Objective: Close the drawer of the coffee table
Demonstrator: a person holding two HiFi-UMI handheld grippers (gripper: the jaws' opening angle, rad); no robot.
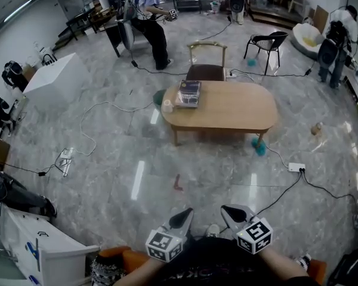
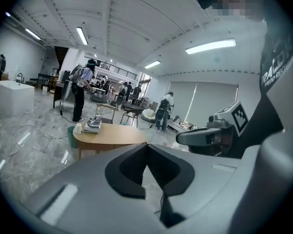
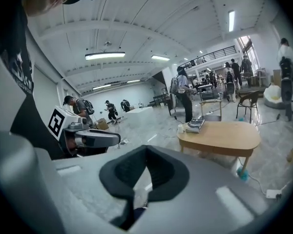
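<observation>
The oval wooden coffee table (image 1: 227,109) stands on the marble floor well ahead of me, also in the left gripper view (image 2: 112,136) and the right gripper view (image 3: 224,135). I cannot make out its drawer from here. On its left end lie a stack of books (image 1: 190,93) and a white cup (image 1: 167,106). My left gripper (image 1: 182,218) (image 2: 146,145) and right gripper (image 1: 230,213) (image 3: 145,147) are held side by side close to my body, far from the table. Both are shut with nothing between the jaws.
A wooden chair (image 1: 206,64) stands behind the table and a black chair (image 1: 268,43) farther right. Cables and a power strip (image 1: 296,167) lie on the floor. A white cabinet (image 1: 30,249) is at my near left, a white box (image 1: 53,79) farther left. People work at the back.
</observation>
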